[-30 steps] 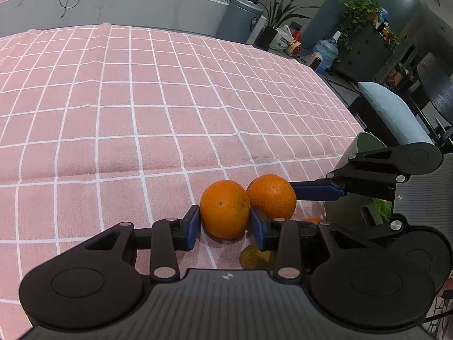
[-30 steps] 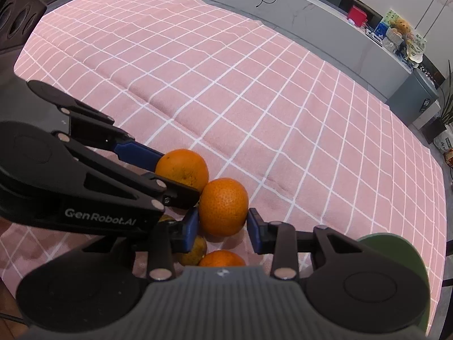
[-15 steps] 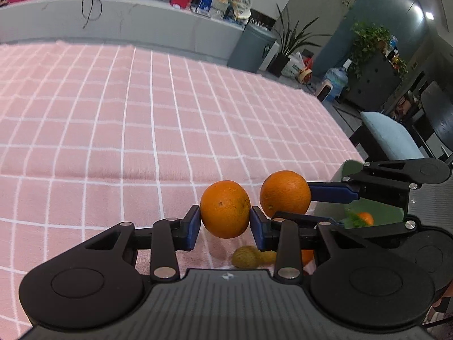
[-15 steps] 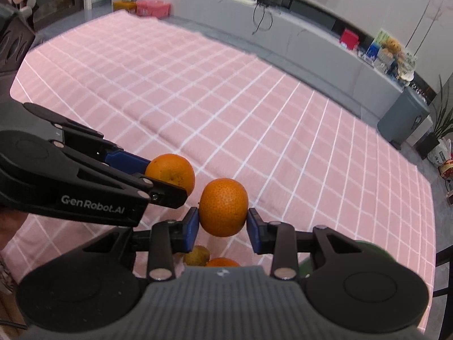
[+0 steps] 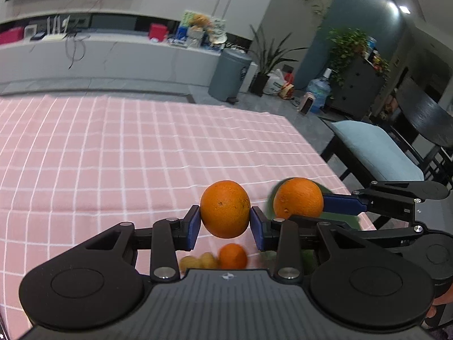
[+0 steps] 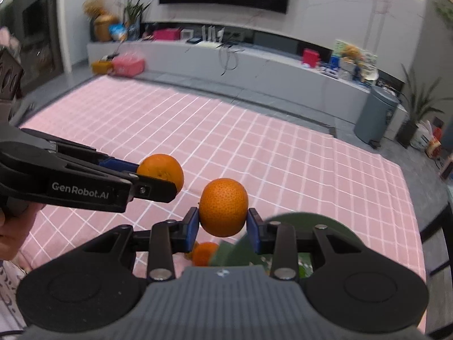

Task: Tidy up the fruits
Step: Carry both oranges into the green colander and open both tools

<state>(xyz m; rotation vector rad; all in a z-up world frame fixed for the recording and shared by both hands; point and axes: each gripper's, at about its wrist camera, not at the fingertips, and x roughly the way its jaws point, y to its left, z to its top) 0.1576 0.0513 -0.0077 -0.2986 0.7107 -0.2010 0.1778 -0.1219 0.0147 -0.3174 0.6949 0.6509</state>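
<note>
Oranges fill both of my tools. My left hand-held gripper (image 5: pixel 225 223) is clamped on one orange (image 5: pixel 225 209), its blue pads (image 5: pixel 194 226) pressed against the fruit's two sides, and the fruit hangs clear above the pink checked cloth (image 5: pixel 113 155) on the worktop. My right hand-held gripper (image 6: pixel 223 223) pinches a second orange (image 6: pixel 223 211) the same way, also lifted off the cloth. In the left wrist view that second orange sits just to the right of mine, apart from it, with the right tool's blue finger behind it. In the right wrist view my left tool reaches in from the left, near but not touching the right one's fruit. Below the left tool, on the cloth, lie a smaller orange fruit (image 5: pixel 233 256) and some blurred yellowish fruit (image 5: pixel 198 261) beside it. A dark green plate (image 6: pixel 300 221) shows under my right tool, near the cloth's right edge; something green lies in it, too hidden to name.
</note>
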